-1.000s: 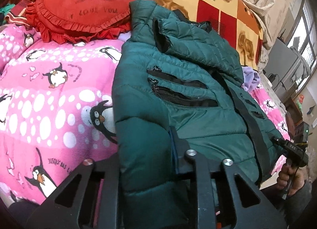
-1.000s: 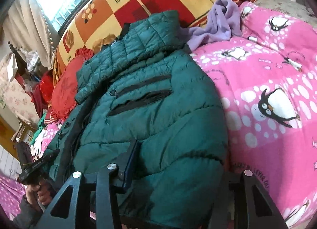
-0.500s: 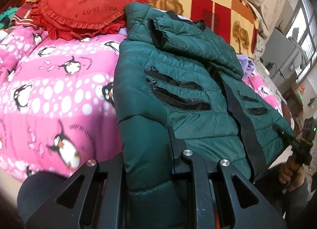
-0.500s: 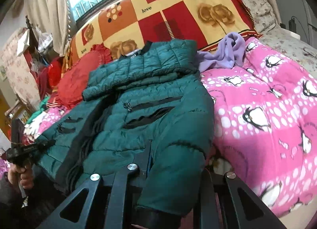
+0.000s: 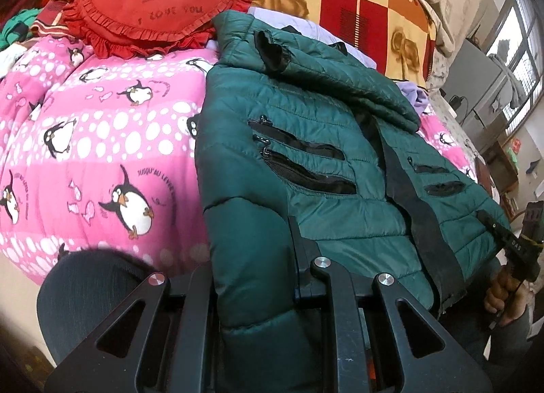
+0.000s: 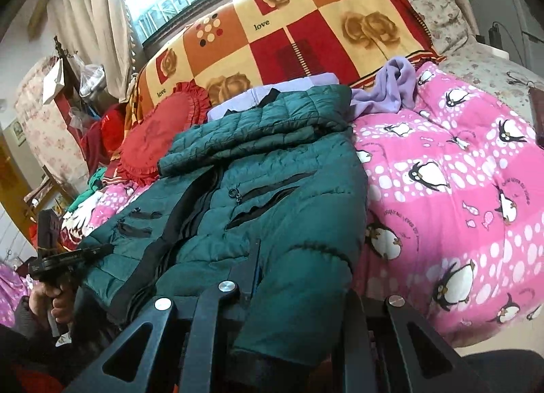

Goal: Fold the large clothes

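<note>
Lying front-up on the bed's pink penguin quilt [image 5: 102, 141], the dark green puffer jacket [image 5: 323, 168] had its sleeves crossed over the chest and its hem hanging off the near edge. The left gripper [image 5: 251, 277] had its jaws closed on the hem corner nearest the red heart pillow [image 5: 159, 2]; the right gripper [image 6: 299, 287] was likewise clamped on the opposite corner. The slick, thick padding could slide out of either grip during the lift, I judged, and an uneven pull might shake the folded sleeves loose or skew the fold toward the purple garment [image 6: 391, 90].
</note>
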### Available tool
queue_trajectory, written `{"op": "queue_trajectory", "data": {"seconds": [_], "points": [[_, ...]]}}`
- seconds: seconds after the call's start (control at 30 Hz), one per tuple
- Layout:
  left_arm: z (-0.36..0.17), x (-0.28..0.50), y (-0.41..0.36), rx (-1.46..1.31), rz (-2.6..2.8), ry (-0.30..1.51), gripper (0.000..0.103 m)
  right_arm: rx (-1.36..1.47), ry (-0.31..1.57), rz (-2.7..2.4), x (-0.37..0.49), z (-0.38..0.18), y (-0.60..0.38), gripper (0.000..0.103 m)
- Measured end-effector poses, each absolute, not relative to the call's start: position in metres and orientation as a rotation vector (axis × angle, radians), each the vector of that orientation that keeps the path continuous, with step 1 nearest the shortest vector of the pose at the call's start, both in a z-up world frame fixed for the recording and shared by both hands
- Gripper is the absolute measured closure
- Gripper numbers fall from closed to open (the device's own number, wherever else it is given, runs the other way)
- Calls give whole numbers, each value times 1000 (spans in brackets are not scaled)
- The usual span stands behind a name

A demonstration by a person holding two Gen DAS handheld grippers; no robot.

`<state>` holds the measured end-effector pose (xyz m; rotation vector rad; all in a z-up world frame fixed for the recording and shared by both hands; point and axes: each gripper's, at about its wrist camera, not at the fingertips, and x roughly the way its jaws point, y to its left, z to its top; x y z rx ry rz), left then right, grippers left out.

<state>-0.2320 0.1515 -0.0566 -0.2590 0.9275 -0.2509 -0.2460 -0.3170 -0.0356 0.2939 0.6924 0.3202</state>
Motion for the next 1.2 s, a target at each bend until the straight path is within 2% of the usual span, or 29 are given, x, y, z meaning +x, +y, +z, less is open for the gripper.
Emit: {"op": "queue_trajectory", "data": {"seconds": [0.4,0.8,1.2], "points": [[-42,-235,149,-263,-267,918,88,339,650,320,-244,-21,-328,86],[-8,-227,166,-383,-230,728,88,364,542,298,-237,0,-328,86],[-1,-187,168,-412,-223,669,88,308,517,237,-209,17,-314,86]]}}
